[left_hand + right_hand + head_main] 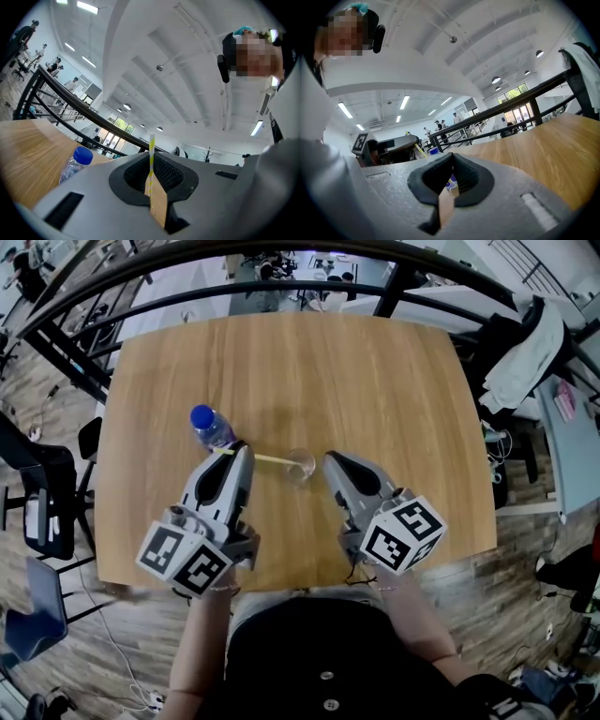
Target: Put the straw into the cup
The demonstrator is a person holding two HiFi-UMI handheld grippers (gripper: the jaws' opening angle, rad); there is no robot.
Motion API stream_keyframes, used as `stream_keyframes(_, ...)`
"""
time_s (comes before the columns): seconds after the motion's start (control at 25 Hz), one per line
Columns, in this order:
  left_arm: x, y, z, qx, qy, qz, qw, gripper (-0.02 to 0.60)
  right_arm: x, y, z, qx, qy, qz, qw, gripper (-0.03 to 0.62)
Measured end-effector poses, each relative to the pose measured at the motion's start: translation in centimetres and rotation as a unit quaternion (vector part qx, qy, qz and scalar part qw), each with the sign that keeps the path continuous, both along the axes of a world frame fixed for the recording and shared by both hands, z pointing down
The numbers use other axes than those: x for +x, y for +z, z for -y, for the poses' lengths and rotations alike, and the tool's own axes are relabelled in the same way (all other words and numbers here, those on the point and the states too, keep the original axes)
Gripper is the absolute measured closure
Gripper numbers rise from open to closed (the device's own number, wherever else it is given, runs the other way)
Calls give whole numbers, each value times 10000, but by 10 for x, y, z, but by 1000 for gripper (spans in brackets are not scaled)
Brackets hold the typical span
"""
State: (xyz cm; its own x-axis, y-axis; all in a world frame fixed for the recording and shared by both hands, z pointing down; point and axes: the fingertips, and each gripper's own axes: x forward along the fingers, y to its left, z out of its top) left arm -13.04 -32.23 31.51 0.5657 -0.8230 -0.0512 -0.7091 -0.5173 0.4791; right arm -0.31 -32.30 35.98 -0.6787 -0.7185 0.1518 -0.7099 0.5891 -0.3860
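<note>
Pale wooden tabletop (394, 399), open workshop: the left gripper (236, 448) clamped a thin yellow-and-white striped straw (264, 458) near one end, the other pointing at the small clear cup (301, 466). Light and probably crushable, it looked to need a gentle grip. The right gripper (330, 459), shut and empty, sat just beside the cup.

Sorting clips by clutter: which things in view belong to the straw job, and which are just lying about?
Job: straw, pinched in the left gripper's shut jaws; clear cup, standing on the table.
Lying about: blue-capped water bottle.
</note>
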Motion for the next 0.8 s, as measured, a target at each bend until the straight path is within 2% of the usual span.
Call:
stream_keyframes(0.32,6,23,10,-240,-37,137,9996,543,4,11,5,-135,32,2,9999,595)
stream_keyframes(0.8,26,57,24,-641,238,204,9975,545,10,34,14,-406,133,-48,9991,595)
